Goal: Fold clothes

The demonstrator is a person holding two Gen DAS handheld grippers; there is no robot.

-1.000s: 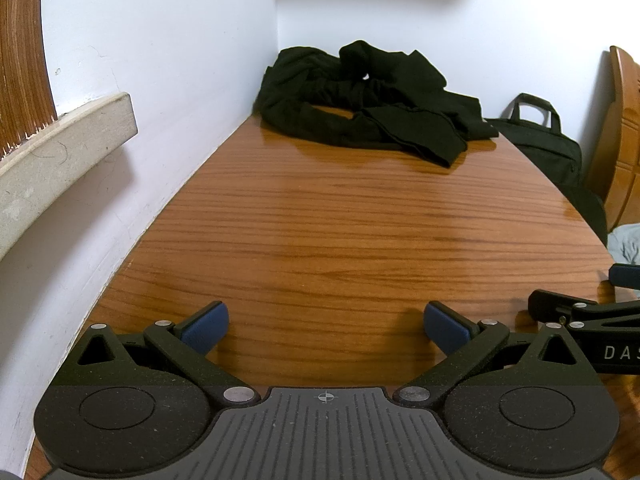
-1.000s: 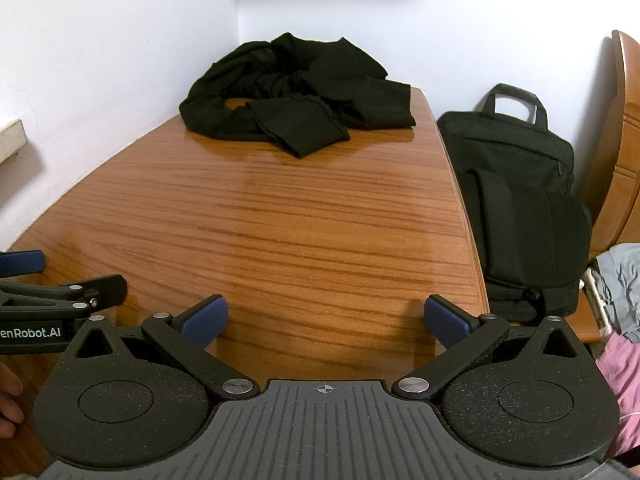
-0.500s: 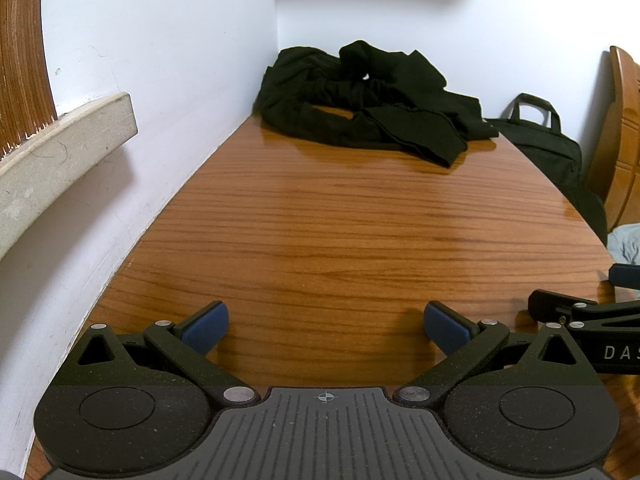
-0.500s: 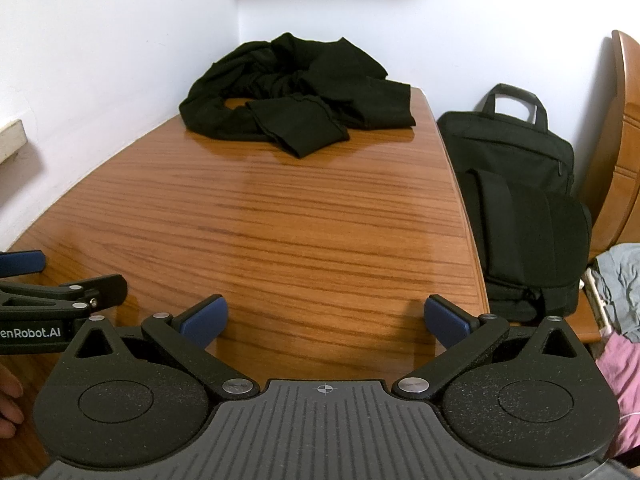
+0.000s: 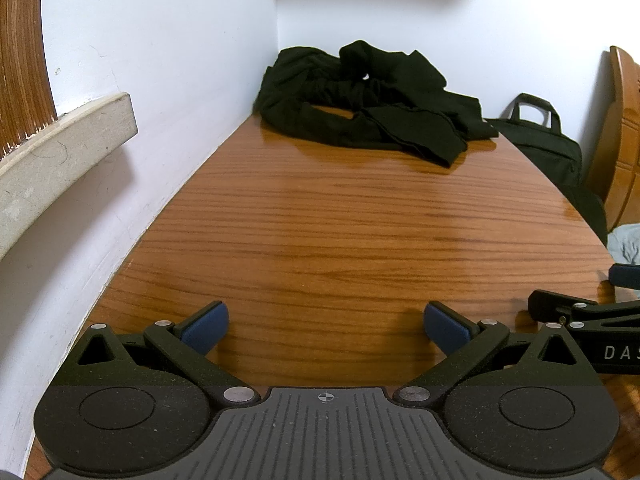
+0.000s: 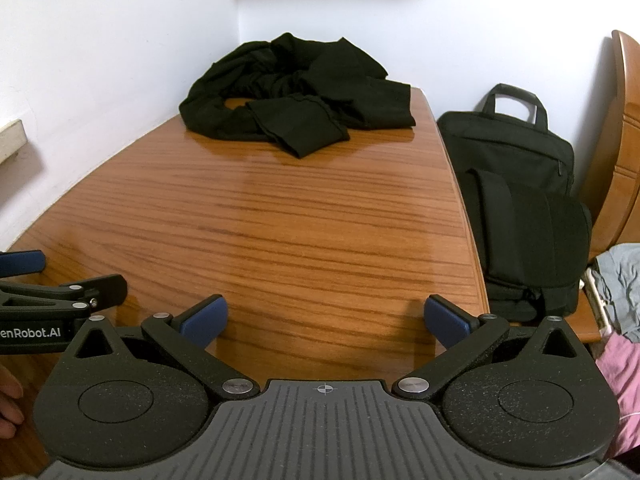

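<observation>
A crumpled black garment (image 5: 372,104) lies in a heap at the far end of the wooden table (image 5: 340,232), against the corner of the white walls; the right wrist view has the same garment (image 6: 296,96). My left gripper (image 5: 326,328) is low over the table's near edge, open, with nothing between its blue pads. My right gripper (image 6: 326,326) hovers beside it, also open and empty. Both are far from the garment. Each gripper shows at the edge of the other's view.
A black bag (image 6: 516,184) stands on a seat by the table's right edge, with a wooden chair back (image 6: 620,152) behind it. Grey and pink cloth (image 6: 620,288) lies at the near right. A beige ledge (image 5: 60,156) juts from the left wall. A hand (image 6: 8,408) is at lower left.
</observation>
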